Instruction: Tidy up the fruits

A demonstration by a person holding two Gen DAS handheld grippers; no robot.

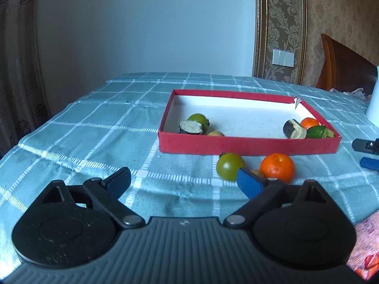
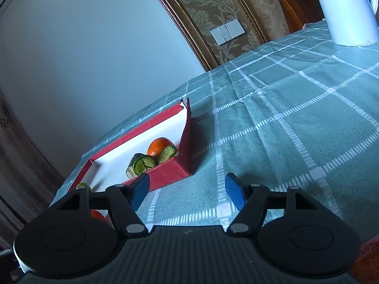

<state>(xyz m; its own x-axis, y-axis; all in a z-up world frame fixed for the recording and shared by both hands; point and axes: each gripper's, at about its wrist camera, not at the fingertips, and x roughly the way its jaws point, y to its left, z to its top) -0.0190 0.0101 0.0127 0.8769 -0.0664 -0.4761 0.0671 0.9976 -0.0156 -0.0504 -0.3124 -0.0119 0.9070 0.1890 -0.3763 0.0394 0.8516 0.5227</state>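
Note:
A shallow red box point(image 1: 248, 144) with a white floor lies on the checked cloth. Inside it at the left are a green fruit point(image 1: 198, 119), a dark cut piece point(image 1: 190, 127) and a small yellowish fruit point(image 1: 215, 133). At its right end sit another cut piece point(image 1: 293, 130), a small orange point(image 1: 309, 122) and a lime point(image 1: 316, 131). On the cloth in front of the box lie a green fruit point(image 1: 229, 166) and an orange point(image 1: 277, 167). My left gripper point(image 1: 184, 181) is open just short of them, its right finger beside the green fruit. My right gripper point(image 2: 187, 189) is open over bare cloth by the box's right corner point(image 2: 187, 156).
A white jug point(image 2: 345, 9) stands at the table's far right. A wooden headboard point(image 1: 343, 66) and patterned wall lie behind it. The right gripper's fingers point(image 1: 369, 163) show at the right edge of the left wrist view. Pink patterned fabric point(image 1: 364, 243) lies at the near right.

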